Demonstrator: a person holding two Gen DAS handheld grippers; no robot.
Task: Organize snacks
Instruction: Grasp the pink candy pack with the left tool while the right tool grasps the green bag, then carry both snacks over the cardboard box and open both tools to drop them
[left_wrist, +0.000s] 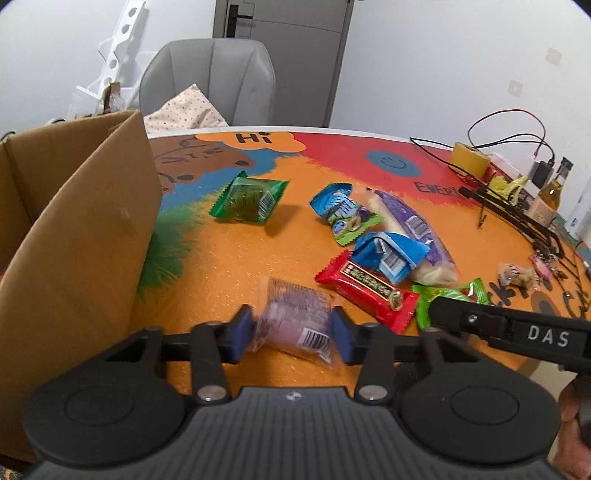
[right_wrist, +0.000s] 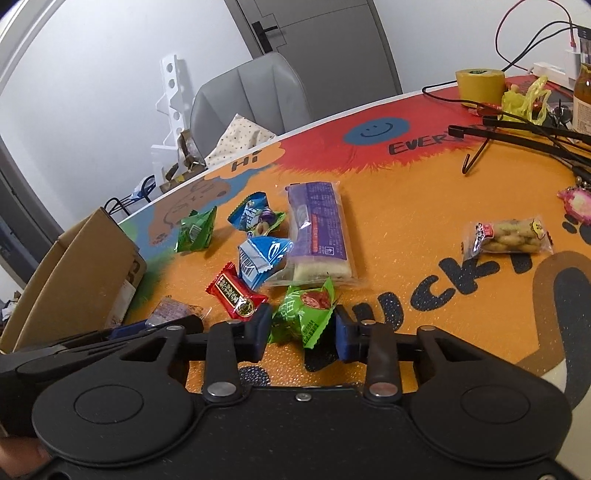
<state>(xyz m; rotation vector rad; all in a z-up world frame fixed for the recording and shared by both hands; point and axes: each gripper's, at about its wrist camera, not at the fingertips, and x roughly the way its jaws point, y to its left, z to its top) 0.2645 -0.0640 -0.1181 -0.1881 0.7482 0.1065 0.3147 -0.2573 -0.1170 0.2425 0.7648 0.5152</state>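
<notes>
Bright orange matting with cartoon lettering covered the round table (left_wrist: 236, 251). Nearest in the left wrist view, the left gripper (left_wrist: 293, 330) had its blue pads pressed against a clear crinkled wrapper holding a pale purple snack (left_wrist: 295, 319), barcode facing up, lying on the mat beside the open brown cardboard box (left_wrist: 81, 229). The right gripper (right_wrist: 301, 326) was clamped on a bright green packet printed with a red fruit picture (right_wrist: 306, 310), its foil pinched between the pads. Just beyond lay a red candy bar wrapper (right_wrist: 236, 295), a blue folded packet (right_wrist: 262, 258) and a long purple-labelled cake pack (right_wrist: 317, 236). Farther off sat a dark green sachet (left_wrist: 249, 199), with a clear bag of yellowish nuts (right_wrist: 506, 236) well apart.
</notes>
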